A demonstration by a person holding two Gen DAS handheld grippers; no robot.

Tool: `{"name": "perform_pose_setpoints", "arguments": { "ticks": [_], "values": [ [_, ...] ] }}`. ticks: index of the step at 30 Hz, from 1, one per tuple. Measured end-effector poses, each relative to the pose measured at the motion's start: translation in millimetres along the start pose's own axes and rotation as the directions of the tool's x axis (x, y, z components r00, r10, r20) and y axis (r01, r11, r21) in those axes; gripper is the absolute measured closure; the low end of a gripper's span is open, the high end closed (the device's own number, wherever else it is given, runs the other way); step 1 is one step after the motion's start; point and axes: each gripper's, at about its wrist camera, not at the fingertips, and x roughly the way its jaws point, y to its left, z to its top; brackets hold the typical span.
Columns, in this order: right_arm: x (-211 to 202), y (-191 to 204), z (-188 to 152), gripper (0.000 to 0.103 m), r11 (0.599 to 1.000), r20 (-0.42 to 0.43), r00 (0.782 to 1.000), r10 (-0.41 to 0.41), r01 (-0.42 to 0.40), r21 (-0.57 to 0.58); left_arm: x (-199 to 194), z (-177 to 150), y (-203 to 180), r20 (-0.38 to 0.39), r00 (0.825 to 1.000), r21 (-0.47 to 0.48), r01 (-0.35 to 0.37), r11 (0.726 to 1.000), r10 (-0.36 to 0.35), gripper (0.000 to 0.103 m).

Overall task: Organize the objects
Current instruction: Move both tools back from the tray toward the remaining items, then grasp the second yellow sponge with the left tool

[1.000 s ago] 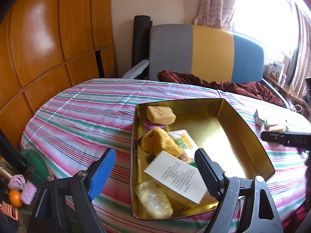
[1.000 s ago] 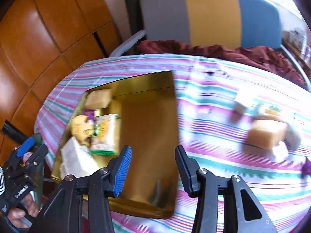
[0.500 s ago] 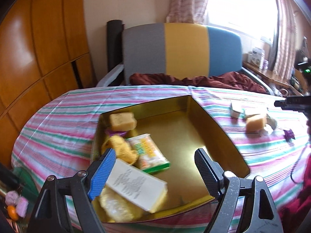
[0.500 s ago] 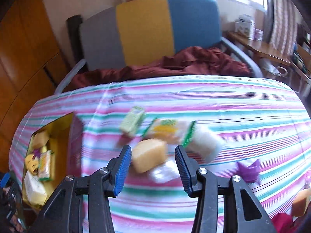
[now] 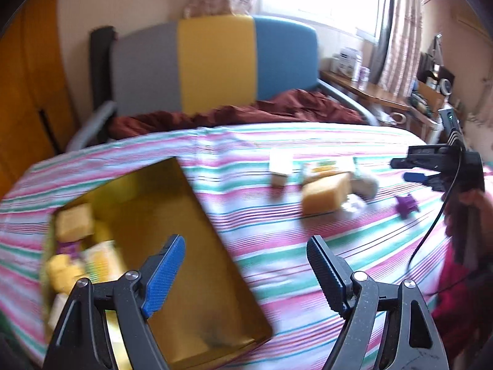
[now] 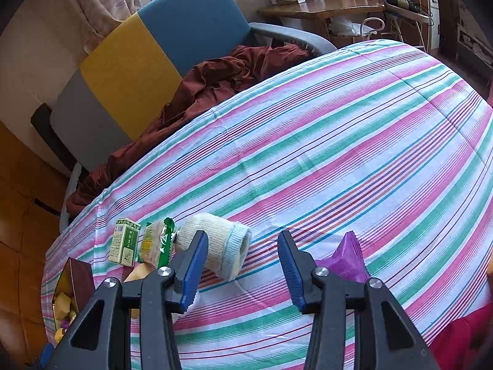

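A gold tin box (image 5: 172, 215) sits on the striped tablecloth at the left, with several snacks (image 5: 74, 225) along its left side. My left gripper (image 5: 246, 265) is open and empty above the tin's near right edge. Loose items lie to the right: a small green box (image 6: 124, 242), a green snack packet (image 6: 158, 243), a yellow sponge cake (image 5: 326, 192), a rolled white sock (image 6: 220, 243) and a purple packet (image 6: 348, 259). My right gripper (image 6: 238, 265) is open and empty, low over the cloth between the sock and the purple packet.
A grey, yellow and blue chair (image 5: 215, 61) with a dark red cloth (image 5: 246, 112) stands behind the table. A wooden side table (image 6: 320, 6) with boxes is at the back right. The tin shows in the right wrist view at the lower left (image 6: 75, 280).
Both grippers have swung to the right. The left view moved from over the tin's contents toward the loose items. The right gripper moved from the tin to the sock and purple packet.
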Motion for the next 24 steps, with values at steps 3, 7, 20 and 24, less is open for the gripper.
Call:
{"name": "perform_pose_setpoints", "arguments": {
  "ticks": [3, 7, 20, 24],
  "values": [
    [1, 3, -1, 0.056, 1.000, -0.010, 1.000, 0.008, -0.008, -0.008, 24, 13, -17, -0.073, 0.992, -0.068, 0.101, 0.993, -0.106, 0.021],
    [1, 3, -2, 0.056, 1.000, -0.017, 1.000, 0.021, -0.021, -0.011, 59, 30, -34, -0.157, 0.966, -0.172, 0.179, 0.969, -0.206, 0.021],
    [2, 0, 0, 0.056, 0.996, -0.034, 0.996, 0.088, -0.087, 0.014, 177, 59, -33, -0.417, 0.826, -0.571, 0.086, 0.817, -0.379, 0.006],
    [4, 3, -1, 0.056, 0.996, -0.047, 0.995, 0.092, -0.092, 0.005, 190, 70, -46, -0.447, 0.818, -0.544, 0.072, 0.836, -0.362, 0.005]
  ]
}}
